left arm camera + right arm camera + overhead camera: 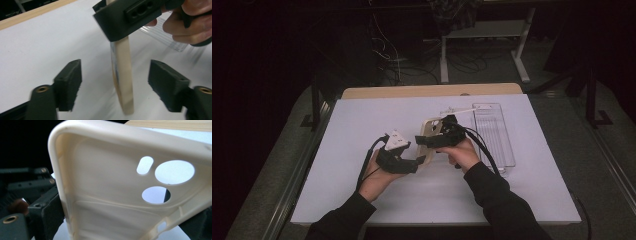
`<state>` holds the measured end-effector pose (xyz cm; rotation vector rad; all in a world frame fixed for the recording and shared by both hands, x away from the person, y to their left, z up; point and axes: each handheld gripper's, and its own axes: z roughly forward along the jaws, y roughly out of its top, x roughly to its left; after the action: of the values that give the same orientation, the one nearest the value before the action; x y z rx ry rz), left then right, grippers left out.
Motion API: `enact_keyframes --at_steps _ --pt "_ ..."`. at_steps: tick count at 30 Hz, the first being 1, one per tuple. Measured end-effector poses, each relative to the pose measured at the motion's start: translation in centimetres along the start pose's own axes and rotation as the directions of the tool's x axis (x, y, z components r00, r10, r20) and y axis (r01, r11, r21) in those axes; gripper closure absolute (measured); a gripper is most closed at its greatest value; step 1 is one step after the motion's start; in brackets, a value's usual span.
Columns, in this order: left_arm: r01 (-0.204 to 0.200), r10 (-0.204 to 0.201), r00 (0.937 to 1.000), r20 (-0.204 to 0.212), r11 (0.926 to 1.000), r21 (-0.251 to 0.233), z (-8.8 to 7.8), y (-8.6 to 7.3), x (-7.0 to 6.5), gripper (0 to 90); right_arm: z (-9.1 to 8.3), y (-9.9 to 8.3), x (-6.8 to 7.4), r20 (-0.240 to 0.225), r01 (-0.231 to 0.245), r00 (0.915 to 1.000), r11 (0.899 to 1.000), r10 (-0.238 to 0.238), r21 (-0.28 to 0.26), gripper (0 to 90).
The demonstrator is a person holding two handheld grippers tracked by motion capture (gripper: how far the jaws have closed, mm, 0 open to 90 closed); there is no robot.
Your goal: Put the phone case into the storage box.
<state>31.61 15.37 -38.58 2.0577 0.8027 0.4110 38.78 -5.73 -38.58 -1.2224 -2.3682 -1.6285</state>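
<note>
Your right gripper (pixel 428 141) pinched cream phone case (pixel 112 195) by one edge, holding it upright above white table (pixel 362 120). Your left gripper (pixel 115 82) stood spread, jaws either side of case, not touching. Risk: single-edge grip probably thin; case could pivot or drop beside clear tray (pixel 499 140).

A cream phone case (pixel 112 195) with three cut-out camera holes. Both hand-held grippers are black, the left hand-held gripper (pixel 115 82) topped by a light grey triangular plate. The tabletop (pixel 362 120) is white with a pale wood edge. A clear, ribbed plastic tray (pixel 497 135). Dark sleeves.
</note>
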Motion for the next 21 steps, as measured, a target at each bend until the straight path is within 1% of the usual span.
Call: enact_keyframes --at_steps 2,6,8,9,10,11,13,14,15,17,18,21 --pt "-0.010 0.010 0.9998 0.014 0.9998 0.015 -0.5 -0.1 0.6 21.0 0.0 0.0 -0.1 0.004 0.005 1.0000 1.000 -0.005 0.000 6.3" --pt "0.012 -0.012 0.9996 0.026 0.9999 -0.002 -1.5 -0.5 1.8 15.0 0.0 0.0 -0.1 0.013 0.012 0.9998 1.000 -0.012 0.005 6.4" --pt "0.011 -0.010 0.9995 0.029 0.9998 -0.016 -1.9 -0.7 2.5 13.4 0.0 0.0 -0.1 0.017 0.015 0.9997 1.000 -0.015 0.009 6.4" --pt "0.012 -0.011 0.9993 0.037 0.9997 -0.020 -2.1 -0.8 2.8 13.1 0.0 0.0 -0.2 0.018 0.017 0.9997 1.000 -0.017 0.009 6.4" --pt "0.009 -0.009 0.9991 0.040 0.9998 -0.014 -2.2 -1.0 3.1 12.2 -0.1 0.0 -0.2 0.018 0.015 0.9997 1.000 -0.016 0.012 6.5" --pt "0.015 -0.015 0.9991 0.041 0.9998 -0.013 -2.3 -1.2 3.3 11.1 -0.1 0.0 -0.2 0.019 0.017 0.9997 1.000 -0.018 0.012 6.5" --pt "0.002 -0.002 0.9992 0.040 1.0000 0.000 -2.6 -1.7 3.9 9.8 -0.2 0.0 -0.2 0.019 0.019 0.9996 1.000 -0.019 0.015 6.5" --pt "0.005 -0.005 0.9992 0.039 1.0000 0.004 -2.8 -1.9 4.0 8.9 -0.2 0.1 -0.2 0.020 0.020 0.9996 1.000 -0.020 0.013 6.6" --pt "-0.006 0.006 0.9992 0.040 1.0000 0.007 -3.0 -2.2 4.3 7.7 -0.3 0.1 -0.2 0.022 0.022 0.9995 1.000 -0.022 0.013 6.6" --pt "-0.002 0.002 0.9989 0.047 1.0000 0.003 -3.5 -2.7 4.7 6.1 -0.4 0.1 -0.3 0.026 0.024 0.9994 1.000 -0.024 0.013 6.7" --pt "0.008 -0.008 0.9987 0.050 0.9999 -0.008 -3.7 -3.0 4.9 5.2 -0.4 0.2 -0.3 0.025 0.025 0.9994 1.000 -0.025 0.012 6.7" --pt "0.008 -0.007 0.9985 0.055 0.9999 -0.011 -4.2 -3.8 5.4 2.2 -0.6 0.2 -0.3 0.025 0.026 0.9994 1.000 -0.026 0.017 6.7"
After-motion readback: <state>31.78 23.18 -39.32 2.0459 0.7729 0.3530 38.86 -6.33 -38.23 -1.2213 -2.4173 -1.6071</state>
